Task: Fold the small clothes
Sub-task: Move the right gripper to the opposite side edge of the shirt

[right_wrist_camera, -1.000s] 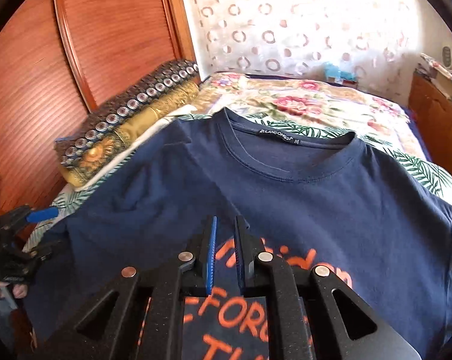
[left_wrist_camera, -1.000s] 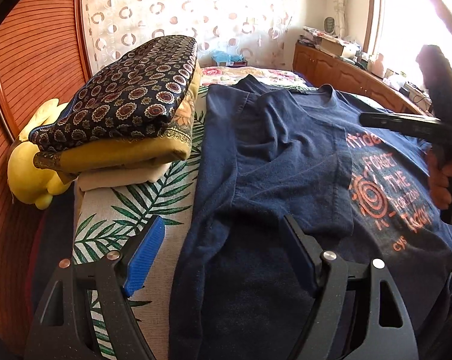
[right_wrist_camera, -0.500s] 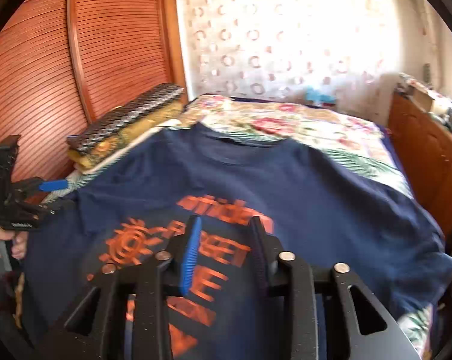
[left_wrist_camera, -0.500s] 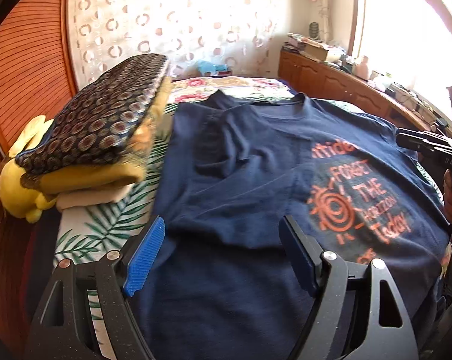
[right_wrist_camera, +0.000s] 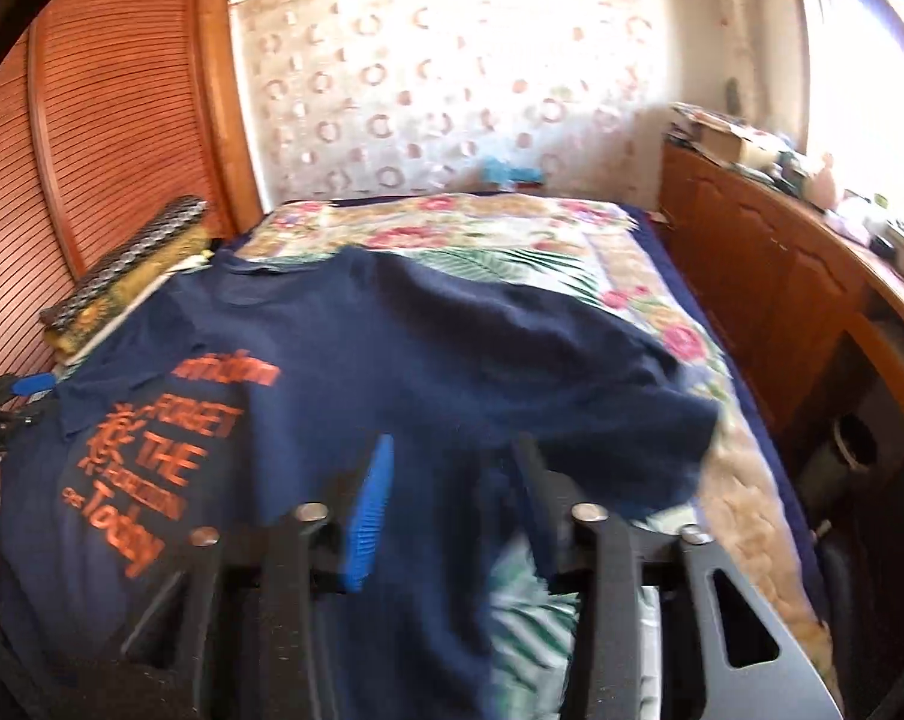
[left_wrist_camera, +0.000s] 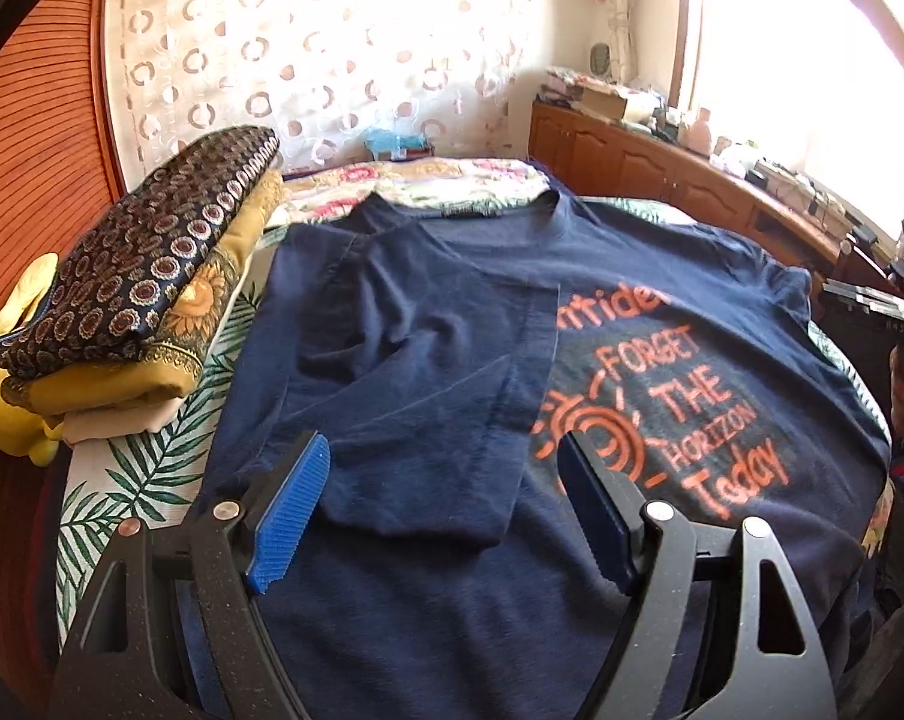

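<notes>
On bed [right_wrist_camera: 661,276]: navy tee [left_wrist_camera: 452,360], both grippers open.

Navy T-shirt [right_wrist_camera: 428,348] spread on floral bedspread [right_wrist_camera: 571,252], orange print at left. Right hand-held gripper [right_wrist_camera: 452,480] parted above its hem. Folded fabric stack [right_wrist_camera: 134,270] beside louvred wardrobe door [right_wrist_camera: 110,120].

Stacked folded fabrics [left_wrist_camera: 134,312] block the bed's [right_wrist_camera: 577,264] left edge; the wooden cabinet [right_wrist_camera: 769,276] borders its right side.
</notes>
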